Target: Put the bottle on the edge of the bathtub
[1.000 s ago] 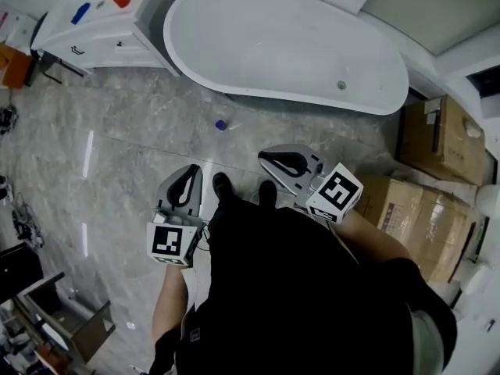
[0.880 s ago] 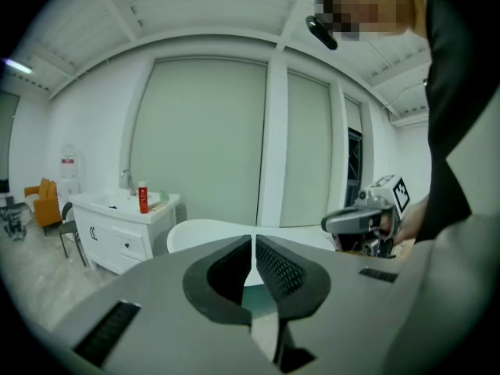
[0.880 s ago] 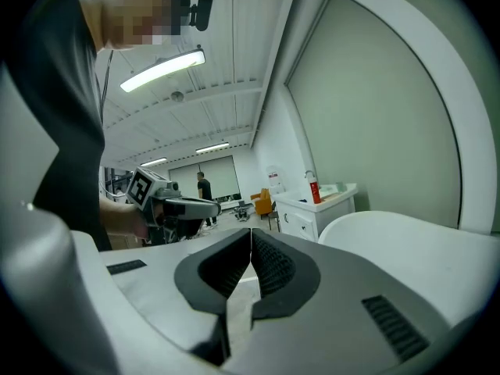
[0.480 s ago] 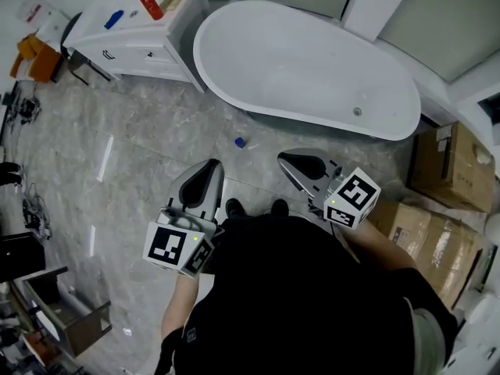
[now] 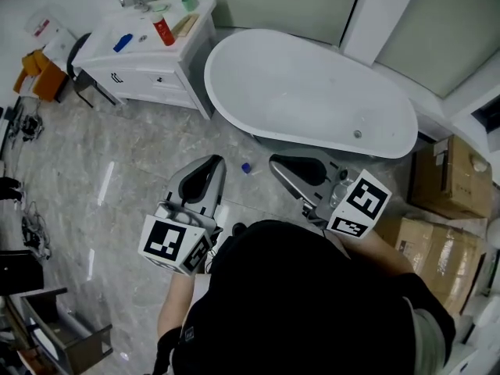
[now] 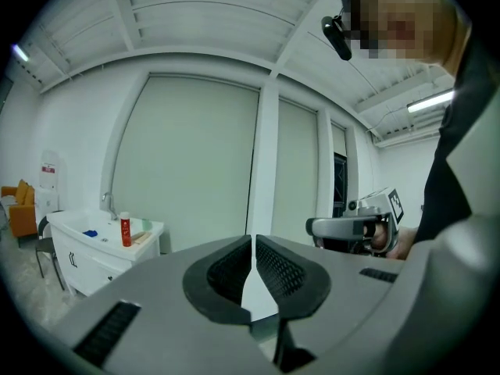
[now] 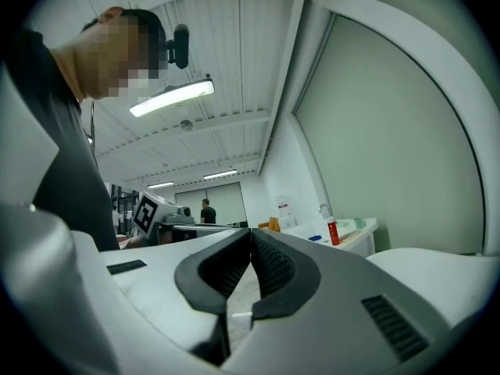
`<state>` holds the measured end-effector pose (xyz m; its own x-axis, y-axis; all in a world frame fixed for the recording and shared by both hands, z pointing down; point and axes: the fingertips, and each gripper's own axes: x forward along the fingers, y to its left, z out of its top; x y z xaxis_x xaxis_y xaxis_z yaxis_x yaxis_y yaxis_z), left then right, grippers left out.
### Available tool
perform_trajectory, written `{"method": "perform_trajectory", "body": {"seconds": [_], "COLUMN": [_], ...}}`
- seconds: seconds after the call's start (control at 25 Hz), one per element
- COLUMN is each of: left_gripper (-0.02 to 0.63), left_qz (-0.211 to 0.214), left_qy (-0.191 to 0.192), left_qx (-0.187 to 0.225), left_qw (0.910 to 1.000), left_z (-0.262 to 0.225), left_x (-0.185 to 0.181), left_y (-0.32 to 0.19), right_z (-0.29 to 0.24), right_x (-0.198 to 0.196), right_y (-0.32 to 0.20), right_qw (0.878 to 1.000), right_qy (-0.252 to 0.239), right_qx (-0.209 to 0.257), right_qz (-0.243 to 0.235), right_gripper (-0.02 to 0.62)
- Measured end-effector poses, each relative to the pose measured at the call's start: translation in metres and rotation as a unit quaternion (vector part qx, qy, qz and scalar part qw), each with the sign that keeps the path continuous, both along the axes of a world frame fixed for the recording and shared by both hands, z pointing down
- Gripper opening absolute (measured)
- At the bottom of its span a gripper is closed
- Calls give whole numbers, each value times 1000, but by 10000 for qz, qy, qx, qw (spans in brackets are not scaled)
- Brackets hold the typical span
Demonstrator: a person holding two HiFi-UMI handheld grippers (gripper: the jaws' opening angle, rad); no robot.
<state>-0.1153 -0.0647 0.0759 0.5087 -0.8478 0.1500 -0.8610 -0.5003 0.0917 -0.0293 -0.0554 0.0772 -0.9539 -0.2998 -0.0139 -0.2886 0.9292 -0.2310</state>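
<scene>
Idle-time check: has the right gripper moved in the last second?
Yes. The right gripper has moved toward the bathtub; the gap between them has nearly vanished.

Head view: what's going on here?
A person stands by the bathtub with a gripper in each hand. The left gripper and right gripper are both shut and empty. The red bottle stands on the vanity beside the bathtub, untouched. Nothing sits on the bathtub's edge yet.

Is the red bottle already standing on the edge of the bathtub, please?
No, the red bottle stands on the white vanity counter, left of the bathtub.
</scene>
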Motion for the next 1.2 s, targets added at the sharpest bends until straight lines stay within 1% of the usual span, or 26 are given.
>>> {"method": "perform_trajectory", "body": {"seconds": [0.08, 0.2, 0.36, 0.44, 0.56, 0.68, 0.76, 0.92, 1.0, 1.12, 1.2], "left_gripper": [29, 29, 29, 29, 29, 29, 29, 29, 29, 29, 29], "left_qz": [3, 15, 9, -36, -176, -176, -194, -365, -436, -417, -395], "left_qy": [14, 25, 29, 45, -85, 9, 27, -67, -47, 27, -20], "left_qx": [104, 153, 208, 161, -2, -229, -282, -156, -197, -226, -131], "left_qw": [9999, 9999, 9998, 9999, 9998, 9996, 9994, 9992, 9988, 9989, 9991], "left_z": [-9, -17, -27, -27, -15, -6, 1, 15, 19, 14, 12], "left_x": [-6, -18, -33, -41, -55, -56, -56, -63, -66, -61, -59], "left_y": [-2, -1, 4, 7, 10, 11, 7, -4, -6, -6, -9], "right_z": [-12, -25, -36, -38, -32, -24, -19, -6, 0, 3, 3], "right_x": [-8, -14, -14, -13, -10, -3, -1, -2, -3, -4, -6], "right_y": [7, 13, 13, 11, 4, -5, -8, -13, -16, -17, -17], "right_qw": [9998, 9996, 9992, 9989, 9978, 9970, 9970, 9965, 9958, 9955, 9956], "right_qy": [14, 19, 49, 116, 301, 420, 436, 485, 533, 512, 466], "right_qx": [176, 269, 386, 443, 525, 484, 427, 386, 360, 360, 397], "right_qz": [-64, -105, 37, 135, 285, 431, 470, 564, 649, 714, 709], "right_gripper": [28, 28, 28, 28, 28, 28, 28, 28, 28, 28, 28]}}
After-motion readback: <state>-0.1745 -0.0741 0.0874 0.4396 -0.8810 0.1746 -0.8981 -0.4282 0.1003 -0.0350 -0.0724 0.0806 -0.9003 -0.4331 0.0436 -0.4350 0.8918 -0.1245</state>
